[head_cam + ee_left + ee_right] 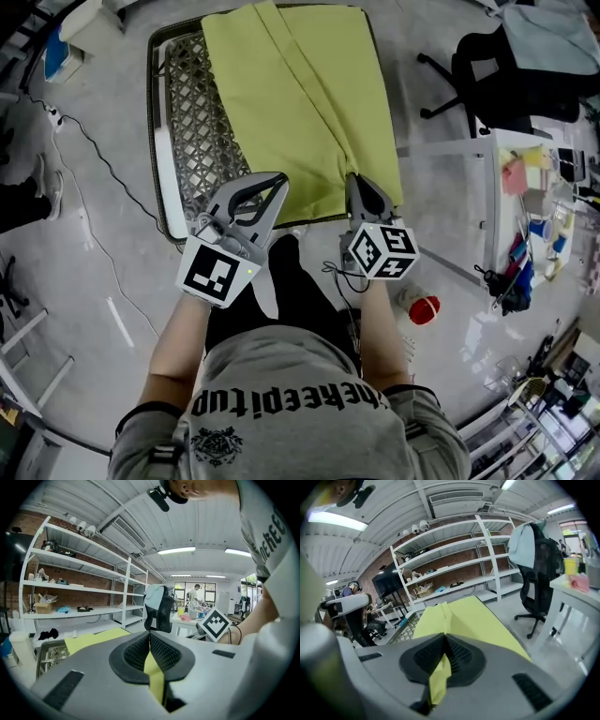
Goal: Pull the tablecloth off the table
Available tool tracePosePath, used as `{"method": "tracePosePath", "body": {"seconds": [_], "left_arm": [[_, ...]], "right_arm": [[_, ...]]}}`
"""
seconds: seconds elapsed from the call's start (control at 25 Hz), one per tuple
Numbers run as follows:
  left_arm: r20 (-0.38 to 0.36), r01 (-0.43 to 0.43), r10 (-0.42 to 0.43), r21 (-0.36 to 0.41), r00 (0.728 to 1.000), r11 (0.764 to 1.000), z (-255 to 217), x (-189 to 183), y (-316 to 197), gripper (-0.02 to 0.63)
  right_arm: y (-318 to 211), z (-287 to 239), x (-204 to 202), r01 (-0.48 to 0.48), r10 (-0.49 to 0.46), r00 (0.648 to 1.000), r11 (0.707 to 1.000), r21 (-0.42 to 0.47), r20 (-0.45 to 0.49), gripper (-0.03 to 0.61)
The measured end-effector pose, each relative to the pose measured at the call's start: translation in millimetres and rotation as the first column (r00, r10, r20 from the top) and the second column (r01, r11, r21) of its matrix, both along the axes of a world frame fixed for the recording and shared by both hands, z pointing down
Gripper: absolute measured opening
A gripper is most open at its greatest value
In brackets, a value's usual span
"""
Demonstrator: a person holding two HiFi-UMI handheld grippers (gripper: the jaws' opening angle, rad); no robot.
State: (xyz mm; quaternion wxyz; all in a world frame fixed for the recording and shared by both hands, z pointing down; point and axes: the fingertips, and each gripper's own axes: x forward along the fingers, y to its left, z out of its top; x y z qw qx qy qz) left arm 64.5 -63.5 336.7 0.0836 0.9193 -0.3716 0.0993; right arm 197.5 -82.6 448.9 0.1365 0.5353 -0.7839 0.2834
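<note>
A yellow-green tablecloth (300, 103) lies across the right part of a metal lattice table (192, 131), folded along a ridge down its middle. My left gripper (278, 181) is shut on the cloth's near edge, and a strip of the cloth (153, 674) shows pinched between its black pads. My right gripper (359, 183) is shut on the near right corner, where a yellow fold (439, 679) hangs out of its jaws. The cloth (464, 616) stretches away from the right gripper over the table. The table's left part is bare mesh.
A black office chair (492, 70) stands at the right, beside a white desk (525, 202) with small items. A cable (103, 164) runs over the floor at the left. Shelving (79, 588) lines a brick wall. A red-and-white object (424, 308) lies on the floor by my right arm.
</note>
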Motion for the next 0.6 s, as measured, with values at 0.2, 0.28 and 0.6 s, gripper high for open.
{"method": "tracePosePath", "body": {"seconds": [0.2,0.28,0.6], "left_arm": [[0.013,-0.003,0.003,-0.020,1.000,1.000,5.7,12.0,-9.3,0.015],[0.017,-0.001,0.001,-0.027,1.000,1.000,6.7,13.2,-12.4,0.015],[0.039,-0.014,0.015,-0.030,0.999,0.999,10.8,19.4,-14.2,0.015]], "right_arm": [[22.7,23.0,17.3,-0.004,0.007,0.999,0.997,-0.079,0.036,0.017],[29.9,29.7,21.9,-0.014,0.020,0.998,0.994,-0.107,0.054,0.017],[56.2,81.6,35.0,-0.048,0.067,0.995,0.972,-0.230,0.074,0.017]]}}
